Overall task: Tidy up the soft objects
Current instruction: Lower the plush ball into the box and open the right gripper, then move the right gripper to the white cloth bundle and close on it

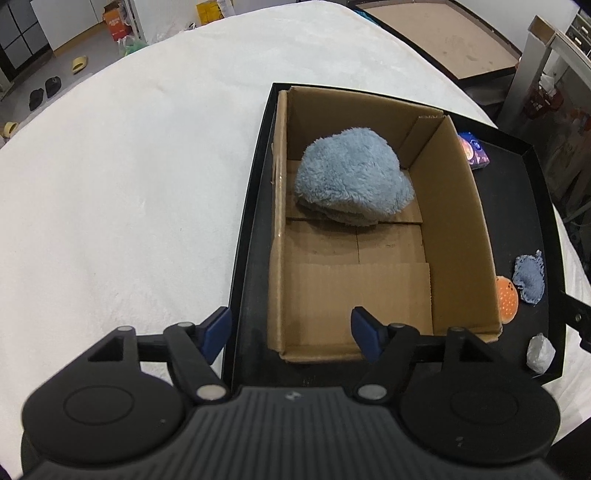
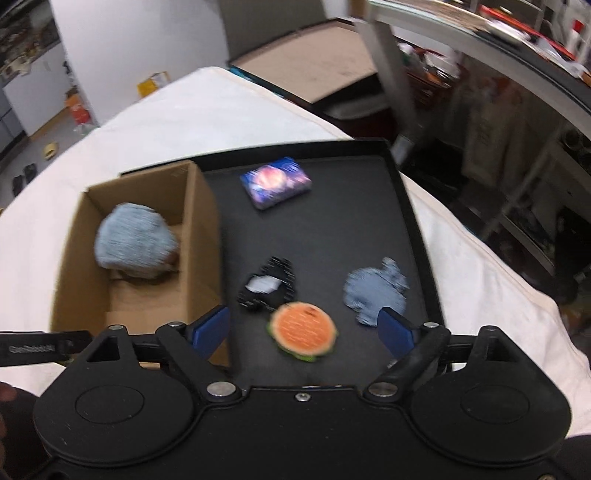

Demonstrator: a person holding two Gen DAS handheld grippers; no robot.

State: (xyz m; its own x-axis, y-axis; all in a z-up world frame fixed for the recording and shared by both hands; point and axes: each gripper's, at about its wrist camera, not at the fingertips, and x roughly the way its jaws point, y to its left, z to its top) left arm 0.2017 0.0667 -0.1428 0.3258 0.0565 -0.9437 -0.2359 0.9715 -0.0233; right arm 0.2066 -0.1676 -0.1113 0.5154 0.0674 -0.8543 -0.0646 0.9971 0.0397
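A fluffy light-blue plush point(image 1: 351, 177) point(image 2: 135, 240) lies at the far end of an open cardboard box point(image 1: 461, 221) point(image 2: 199, 236). The box stands in a black tray point(image 1: 251, 206) point(image 2: 332, 229). My left gripper point(image 1: 291, 334) hangs open over the box's near left corner with nothing between its fingers. On the tray beside the box lie a burger-shaped toy point(image 2: 303, 330) point(image 1: 506, 304), a black soft toy point(image 2: 267, 288), a blue-grey soft toy point(image 2: 375, 293) point(image 1: 530, 278) and a galaxy-print packet point(image 2: 276, 182) point(image 1: 474, 151). My right gripper point(image 2: 304, 332) stands open above the burger toy, apart from it.
The tray rests on a white fluffy cover point(image 1: 129, 184) point(image 2: 221, 107). A crumpled white lump point(image 1: 540, 352) lies in the tray's near right corner. Beyond the cover are a brown board point(image 1: 454, 33), shelving point(image 2: 517, 110) and floor clutter. The left gripper's arm point(image 2: 40, 347) shows in the right wrist view.
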